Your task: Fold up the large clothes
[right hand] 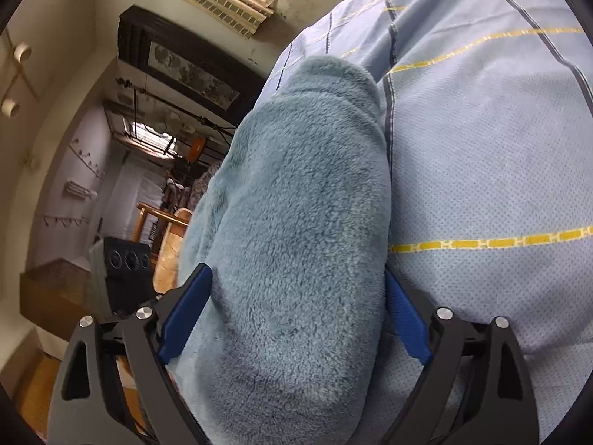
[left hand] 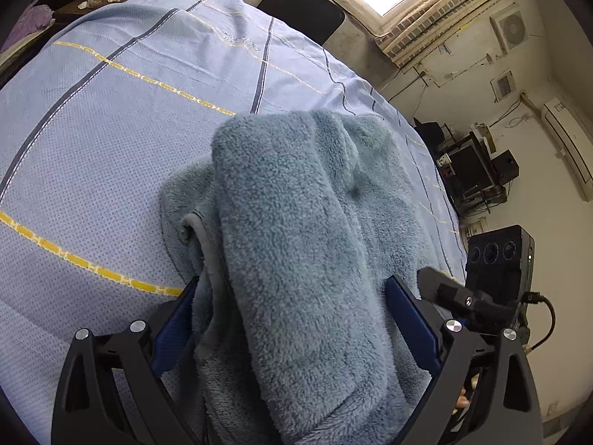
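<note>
The right tool [right hand: 296, 307] straddles a folded blue fleece garment [right hand: 296, 200] on the bedsheet [right hand: 481, 148].

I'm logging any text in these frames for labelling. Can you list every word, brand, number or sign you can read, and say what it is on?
No text can be read in either view.
Sign by the bed's edge: lettering too blurred and cropped to read.
Bedsheet: faint embroidered mark at, not legible.
Framed picture: an image only; no legible text.
Fleece garment, left gripper, right gripper: no labels visible.
</note>
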Motion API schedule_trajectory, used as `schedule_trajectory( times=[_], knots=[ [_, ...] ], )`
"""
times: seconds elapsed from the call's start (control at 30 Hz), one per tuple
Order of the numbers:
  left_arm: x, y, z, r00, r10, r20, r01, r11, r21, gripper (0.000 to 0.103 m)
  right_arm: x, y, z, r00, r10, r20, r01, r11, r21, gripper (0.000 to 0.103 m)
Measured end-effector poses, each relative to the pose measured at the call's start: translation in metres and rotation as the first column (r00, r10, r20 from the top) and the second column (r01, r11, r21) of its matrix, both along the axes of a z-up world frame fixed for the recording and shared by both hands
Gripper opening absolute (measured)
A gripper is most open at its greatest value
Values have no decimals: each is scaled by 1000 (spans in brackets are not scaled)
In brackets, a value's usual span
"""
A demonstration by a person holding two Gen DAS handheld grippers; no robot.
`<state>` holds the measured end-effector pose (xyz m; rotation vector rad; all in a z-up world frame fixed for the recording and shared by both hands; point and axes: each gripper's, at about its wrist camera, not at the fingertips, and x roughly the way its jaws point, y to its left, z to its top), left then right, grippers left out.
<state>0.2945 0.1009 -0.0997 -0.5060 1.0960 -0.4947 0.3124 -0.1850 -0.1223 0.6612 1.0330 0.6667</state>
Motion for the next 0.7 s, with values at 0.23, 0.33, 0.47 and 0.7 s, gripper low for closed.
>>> schedule_trajectory(
  times=[0.23,0.33,0.47,0.7],
  knots=[
    [-4,-11,5,999,-18,45,16,999,32,78,-7,18,1,997,22,70,-16,996,-87,80],
    [-7,-13,12,997,-26,77,25,999,20,69,-12,17,3,996,18,89,-11,996,-84,67],
    [-17,-18,27,991,-48,122,52,998,-33,65,-25,14,15,994,1,113,7,997,-72,59],
    [-70,-59,70,962,-143,231,158,986,-46,65,-82,-24,52,981,-78,178,87,995,-44,58]
  ],
)
